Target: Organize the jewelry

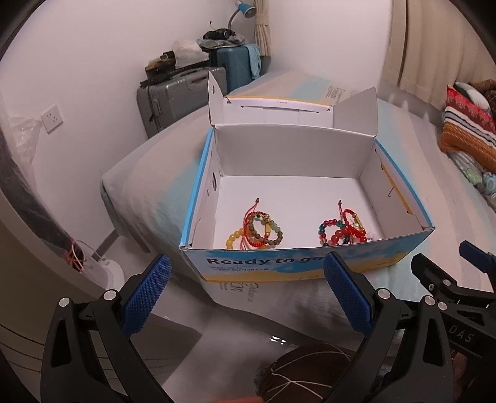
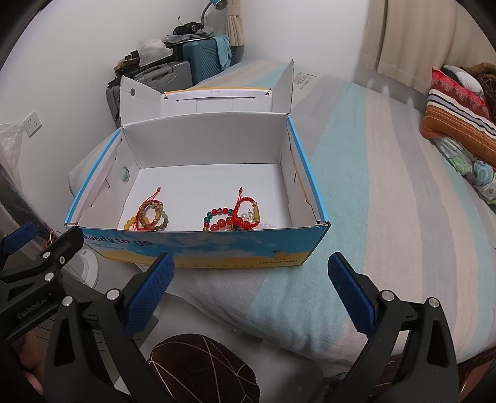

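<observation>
Both tools are wide open and hold nothing: the left gripper (image 1: 246, 272) and the right gripper (image 2: 251, 272) hang just before a bed (image 2: 356, 198) with a striped sheet. On it sits an open box (image 2: 198, 248). Inside lie 2 piles of bead bracelets (image 2: 148, 217), apart. Farther back are pillows (image 2: 458, 114), suitcases (image 1: 183, 93) by the white wall and a lamp (image 1: 245, 9)

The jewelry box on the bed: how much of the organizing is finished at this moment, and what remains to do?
Looks done: the bracelets lie inside the open box in two piles, a left pile and a right pile, apart from each other. In hand: nothing; the left gripper and right gripper are both open and short of the box. Possibly left: closing the raised lid; no loose jewelry shows outside.
</observation>
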`<action>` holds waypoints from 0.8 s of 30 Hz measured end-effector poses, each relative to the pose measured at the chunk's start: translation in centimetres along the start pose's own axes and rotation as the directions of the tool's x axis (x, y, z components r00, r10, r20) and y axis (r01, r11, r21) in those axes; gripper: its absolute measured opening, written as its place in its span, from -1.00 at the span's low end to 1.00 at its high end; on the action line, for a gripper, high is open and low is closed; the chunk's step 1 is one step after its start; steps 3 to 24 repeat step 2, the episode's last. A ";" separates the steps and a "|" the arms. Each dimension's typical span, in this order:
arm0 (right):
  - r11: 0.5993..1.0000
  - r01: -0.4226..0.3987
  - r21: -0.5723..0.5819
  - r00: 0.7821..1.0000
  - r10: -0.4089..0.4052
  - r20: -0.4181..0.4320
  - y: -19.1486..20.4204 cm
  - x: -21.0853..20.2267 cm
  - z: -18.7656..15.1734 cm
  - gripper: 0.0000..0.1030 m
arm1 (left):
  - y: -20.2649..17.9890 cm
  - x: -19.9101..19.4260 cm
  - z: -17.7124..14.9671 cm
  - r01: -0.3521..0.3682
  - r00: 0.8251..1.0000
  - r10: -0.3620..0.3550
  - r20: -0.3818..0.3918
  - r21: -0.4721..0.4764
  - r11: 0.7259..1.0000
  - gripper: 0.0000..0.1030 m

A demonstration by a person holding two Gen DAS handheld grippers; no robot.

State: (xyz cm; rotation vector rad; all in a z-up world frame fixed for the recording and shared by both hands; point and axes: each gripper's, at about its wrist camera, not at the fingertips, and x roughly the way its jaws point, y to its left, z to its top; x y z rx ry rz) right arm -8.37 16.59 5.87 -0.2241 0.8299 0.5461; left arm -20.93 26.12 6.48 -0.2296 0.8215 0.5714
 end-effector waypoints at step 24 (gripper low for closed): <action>1.000 0.000 0.000 1.000 0.000 0.000 0.0 0.0 0.0 0.85 | 0.0 0.1 -0.1 -0.012 1.000 0.012 -0.003 -0.002 1.000 0.89</action>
